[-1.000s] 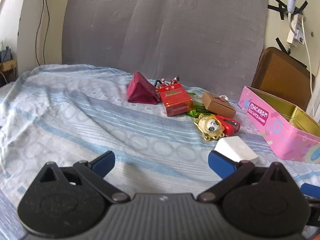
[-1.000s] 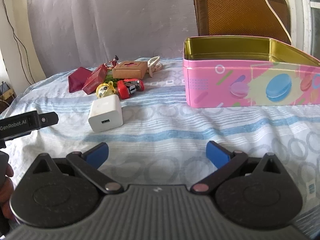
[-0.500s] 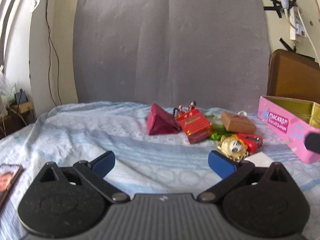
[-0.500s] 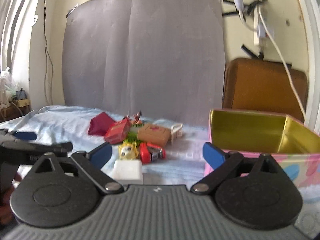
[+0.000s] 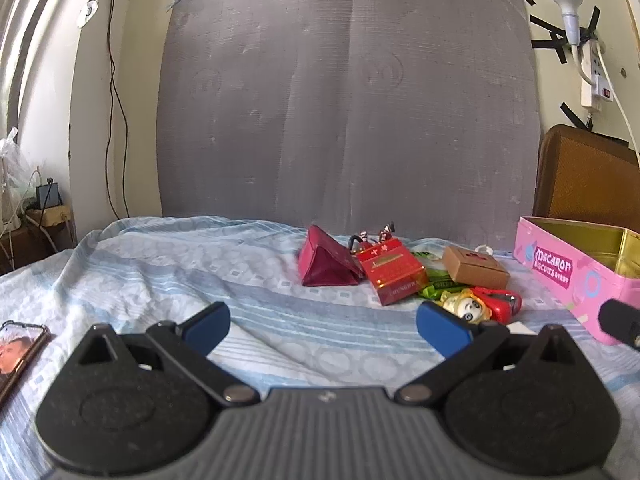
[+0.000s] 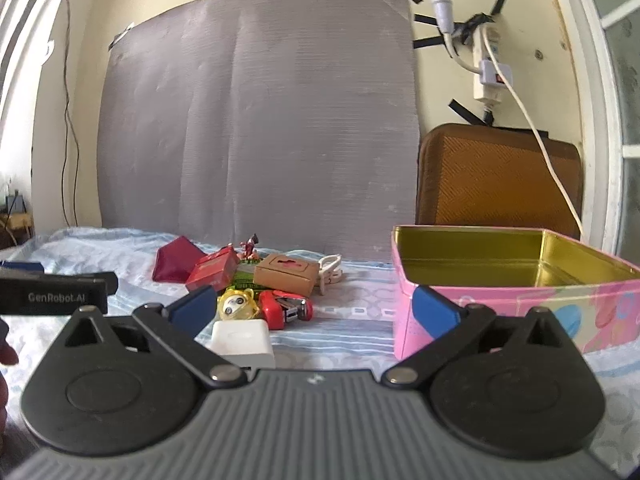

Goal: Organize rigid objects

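We've got both grippers up over the bed. Our left gripper [image 5: 322, 322] sits wide open, nothing in it. Our right gripper [image 6: 314, 306] is opening, empty too. The clutter pile [image 6: 256, 280] sits just left of the pink tin [image 6: 500, 312].

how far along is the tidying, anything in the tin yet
Nothing looks done: what shows of the inside of the pink tin is bare. Nothing is in hand either; the left gripper holds nothing, and the right gripper is opening with nothing between its jaws. Left to do: the white charger, red stapler, brown box, red pack and the rest.
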Motion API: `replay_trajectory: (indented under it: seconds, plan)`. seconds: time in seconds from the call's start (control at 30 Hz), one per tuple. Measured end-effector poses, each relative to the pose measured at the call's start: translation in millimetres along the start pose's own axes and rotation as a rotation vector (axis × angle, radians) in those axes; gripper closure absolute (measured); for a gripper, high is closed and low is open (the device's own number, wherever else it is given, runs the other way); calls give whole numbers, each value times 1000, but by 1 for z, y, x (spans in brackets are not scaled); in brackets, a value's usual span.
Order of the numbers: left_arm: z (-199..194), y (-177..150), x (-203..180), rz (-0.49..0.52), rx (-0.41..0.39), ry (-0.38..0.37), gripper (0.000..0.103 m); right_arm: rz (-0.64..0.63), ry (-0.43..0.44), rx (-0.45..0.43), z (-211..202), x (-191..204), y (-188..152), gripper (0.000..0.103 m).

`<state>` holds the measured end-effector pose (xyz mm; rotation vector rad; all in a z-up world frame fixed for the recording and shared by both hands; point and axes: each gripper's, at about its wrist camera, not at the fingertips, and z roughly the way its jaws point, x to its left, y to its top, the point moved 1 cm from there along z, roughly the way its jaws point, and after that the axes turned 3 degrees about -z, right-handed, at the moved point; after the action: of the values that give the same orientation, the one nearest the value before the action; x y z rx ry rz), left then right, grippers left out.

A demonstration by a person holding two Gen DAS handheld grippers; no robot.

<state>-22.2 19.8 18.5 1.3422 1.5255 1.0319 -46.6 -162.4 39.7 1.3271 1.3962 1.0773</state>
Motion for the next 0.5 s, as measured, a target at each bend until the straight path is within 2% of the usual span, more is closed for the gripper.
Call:
replay_trajectory:
  seconds: [0.33,0.5]
  plan:
    - [4,-1,-2,6,36,-25,0,-1,-2,60,7,-1,-3,0]
    - [4,-1,-1,2,44,-56,0,-25,14,100,12,3,-4,7]
